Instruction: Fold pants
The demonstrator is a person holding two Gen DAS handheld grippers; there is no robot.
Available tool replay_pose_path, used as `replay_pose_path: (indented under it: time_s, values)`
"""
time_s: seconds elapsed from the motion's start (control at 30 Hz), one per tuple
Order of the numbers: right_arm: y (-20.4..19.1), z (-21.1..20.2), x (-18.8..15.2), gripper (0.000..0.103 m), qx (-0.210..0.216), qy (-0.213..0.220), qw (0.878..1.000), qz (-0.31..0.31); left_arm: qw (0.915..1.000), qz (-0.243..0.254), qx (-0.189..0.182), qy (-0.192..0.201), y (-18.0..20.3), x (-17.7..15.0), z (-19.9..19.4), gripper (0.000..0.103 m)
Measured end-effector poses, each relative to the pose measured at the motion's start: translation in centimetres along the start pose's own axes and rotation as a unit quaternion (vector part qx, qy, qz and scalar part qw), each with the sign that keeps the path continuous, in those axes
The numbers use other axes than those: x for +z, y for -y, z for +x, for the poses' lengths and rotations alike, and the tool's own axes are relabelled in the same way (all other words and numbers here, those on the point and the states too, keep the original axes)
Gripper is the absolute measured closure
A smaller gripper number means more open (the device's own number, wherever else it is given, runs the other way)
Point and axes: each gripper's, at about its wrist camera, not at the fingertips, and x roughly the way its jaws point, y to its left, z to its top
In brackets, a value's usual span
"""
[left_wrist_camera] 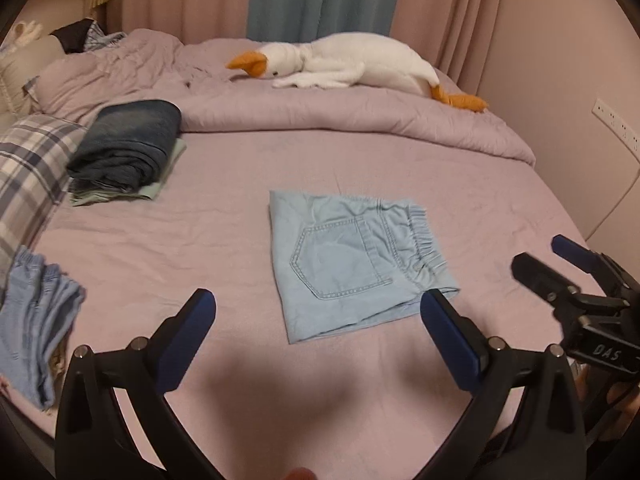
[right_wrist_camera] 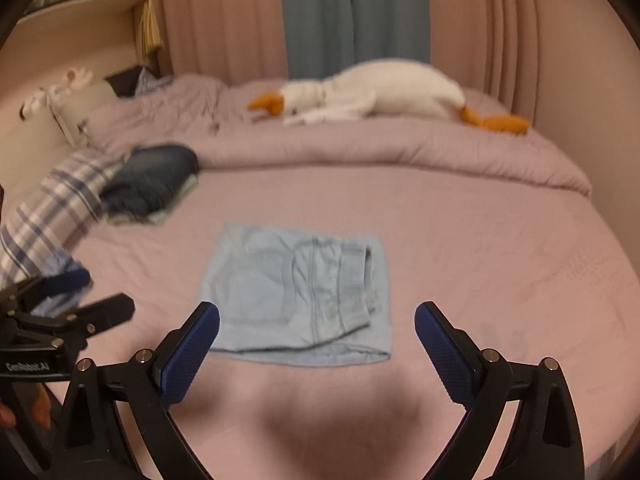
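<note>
Light blue denim pants (left_wrist_camera: 352,264) lie folded into a small rectangle on the pink bed sheet (left_wrist_camera: 200,224), back pocket up and elastic waistband at the right. They also show in the right wrist view (right_wrist_camera: 296,296). My left gripper (left_wrist_camera: 318,304) is open and empty, held just in front of the folded pants. My right gripper (right_wrist_camera: 316,316) is open and empty, also just in front of the pants. The right gripper shows at the right edge of the left wrist view (left_wrist_camera: 548,256), and the left gripper at the left edge of the right wrist view (right_wrist_camera: 100,292).
A stack of folded dark jeans (left_wrist_camera: 128,144) lies at the back left beside a plaid pillow (left_wrist_camera: 32,168). More blue pants (left_wrist_camera: 36,320) lie at the left edge. A white goose plush (left_wrist_camera: 352,64) rests on the rumpled quilt (left_wrist_camera: 360,120) at the back.
</note>
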Motion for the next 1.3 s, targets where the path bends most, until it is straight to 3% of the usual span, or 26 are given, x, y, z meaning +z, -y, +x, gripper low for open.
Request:
replay_pose_path:
  time_s: [0.3, 0.43, 0.63, 1.3]
  values:
    - [-1.7, -6.0, 1.7, 0.005, 0.016, 0.043, 0.999, -0.007, 0.9993, 0.009, 0.028, 0.024, 1.3, 0.2, -4.7, 0.000]
    - [-1.8, -5.6, 1.2, 0.005, 0.011, 0.042, 0.999, -0.008, 0.9989, 0.013, 0.039, 0.023, 1.7, -0.7, -4.6, 0.000]
    - [-1.3, -3.4, -0.7, 0.005, 0.008, 0.001, 1.000, 0.020, 0.9988, 0.017, 0.044, 0.012, 2.1, -1.8, -4.3, 0.000]
    - [-2.8, -4.9, -0.6, 0.005, -0.005, 0.014, 1.000, 0.003, 0.9984, 0.023, 0.049, 0.018, 3.0, -1.9, -4.7, 0.000]
